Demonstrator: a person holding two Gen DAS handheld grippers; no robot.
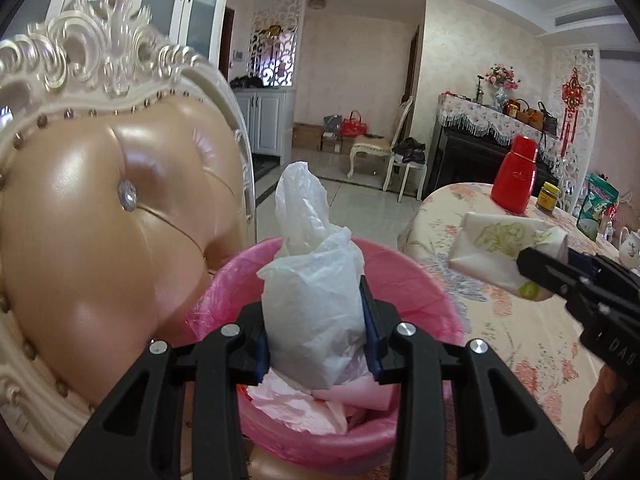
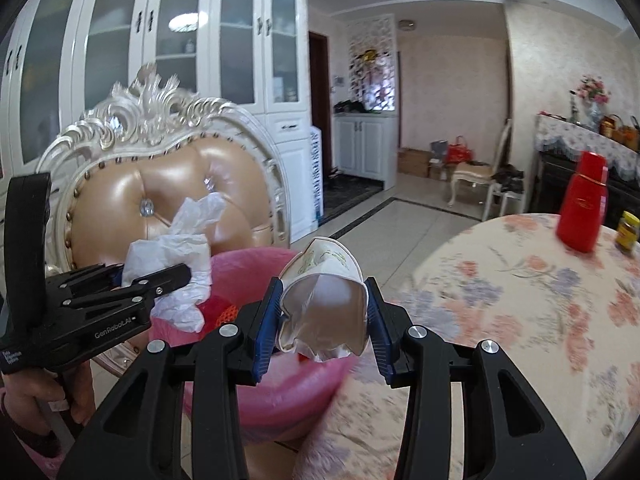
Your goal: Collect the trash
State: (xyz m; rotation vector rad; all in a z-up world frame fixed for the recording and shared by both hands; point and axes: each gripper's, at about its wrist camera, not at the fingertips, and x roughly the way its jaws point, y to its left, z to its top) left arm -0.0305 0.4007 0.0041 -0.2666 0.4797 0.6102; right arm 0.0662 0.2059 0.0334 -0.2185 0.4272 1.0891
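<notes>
My left gripper [image 1: 316,328] is shut on a crumpled white plastic bag [image 1: 312,280] and holds it just above a pink bin [image 1: 420,280] lined with a pink bag. In the right wrist view the left gripper [image 2: 176,276] and its white bag [image 2: 172,264] hang over the bin [image 2: 256,268]. My right gripper [image 2: 322,320] is shut on a crushed paper cup [image 2: 324,300] with a green print, near the bin's rim by the table edge. The cup [image 1: 504,248] and right gripper [image 1: 532,276] also show in the left wrist view.
An ornate cream chair [image 1: 100,208] with a tan padded back stands right behind the bin. A round table with a floral cloth [image 2: 520,300] lies to the right, bearing a red flask [image 2: 582,204] and a small jar [image 2: 628,232]. Pink wrappers [image 1: 304,404] lie inside the bin.
</notes>
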